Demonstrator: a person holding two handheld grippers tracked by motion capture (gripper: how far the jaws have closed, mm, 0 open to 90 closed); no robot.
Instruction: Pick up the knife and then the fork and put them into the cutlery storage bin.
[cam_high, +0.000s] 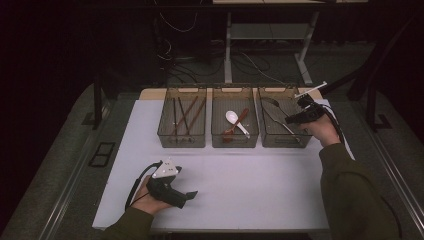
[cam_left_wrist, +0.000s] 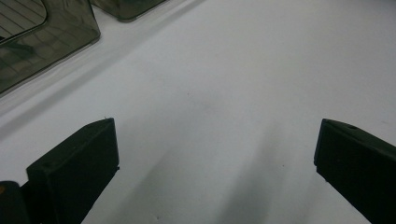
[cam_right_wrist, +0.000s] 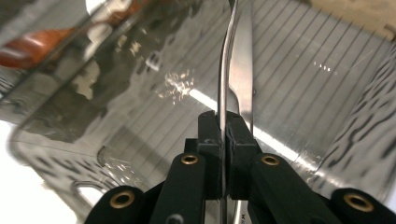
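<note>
White laminate covers the table (cam_high: 240, 195), with three smoked-plastic bins in a row at its far edge. The left gripper (cam_high: 186, 196) rests low on the bare surface near the front, well apart from the bins; its jaws stand wide with nothing between them, which suggests a parked, standby position. The left bin (cam_high: 182, 117) holds several dark chopsticks (cam_high: 186, 114) lying lengthwise. The middle bin (cam_high: 235, 117) holds a white spoon (cam_high: 235, 120) crossed by a reddish-brown spoon (cam_high: 235, 127). The right bin (cam_high: 281, 120) holds metal cutlery — here the right gripper (cam_high: 291, 119) works at the bin's right wall. In the right gripper view its jaws are clamped narrow on the thin edge of a metal utensil handle (cam_right_wrist: 223, 93), which runs up and away over the ribbed bin floor (cam_right_wrist: 299, 88). Gripping edge-on probably keeps the flat handle from swivelling. A second metal piece (cam_right_wrist: 243, 70) lies just beside it; which is spoon or knife cannot be told.
</note>
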